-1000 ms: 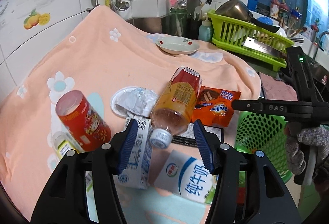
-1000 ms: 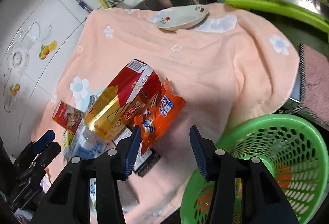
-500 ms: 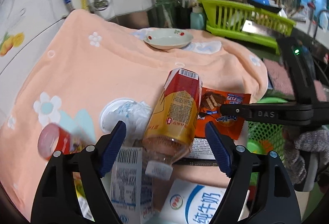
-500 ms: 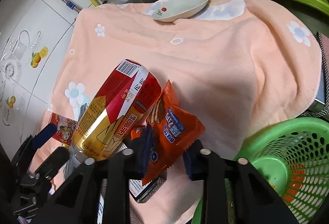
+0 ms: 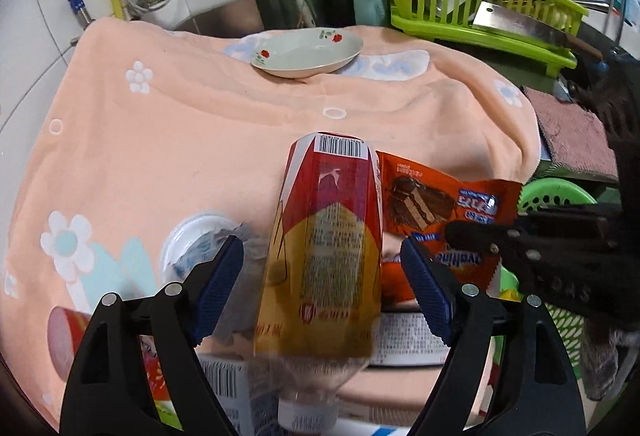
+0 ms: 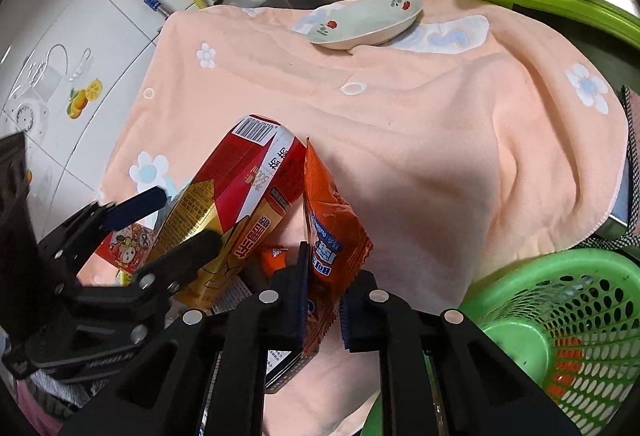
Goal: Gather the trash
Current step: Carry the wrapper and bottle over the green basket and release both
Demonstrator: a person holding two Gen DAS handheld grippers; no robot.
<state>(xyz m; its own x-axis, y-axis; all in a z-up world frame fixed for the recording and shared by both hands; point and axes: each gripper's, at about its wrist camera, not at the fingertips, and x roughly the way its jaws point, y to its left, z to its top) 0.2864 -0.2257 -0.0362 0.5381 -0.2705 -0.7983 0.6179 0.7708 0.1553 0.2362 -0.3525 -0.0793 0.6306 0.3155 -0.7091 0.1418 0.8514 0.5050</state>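
The right gripper (image 6: 322,300) pinches only the crinkly orange snack wrapper (image 6: 328,220) at its edge, lower centre; it could slip before the green plastic basket (image 6: 560,320). The left gripper (image 5: 322,288) gapes around the red-and-yellow plastic bottle (image 5: 328,236), untouched, and could nudge it rolling.

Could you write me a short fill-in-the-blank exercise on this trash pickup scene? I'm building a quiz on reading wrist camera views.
1. The right tongs are shut on the orange ______.
2. The open left tongs straddle a lying ______ with a red and yellow label.
3. The green basket stands beside the peach ______.
4. On the far part of that cloth sits a flowered ______.

Missing words: snack wrapper; bottle; towel; dish.
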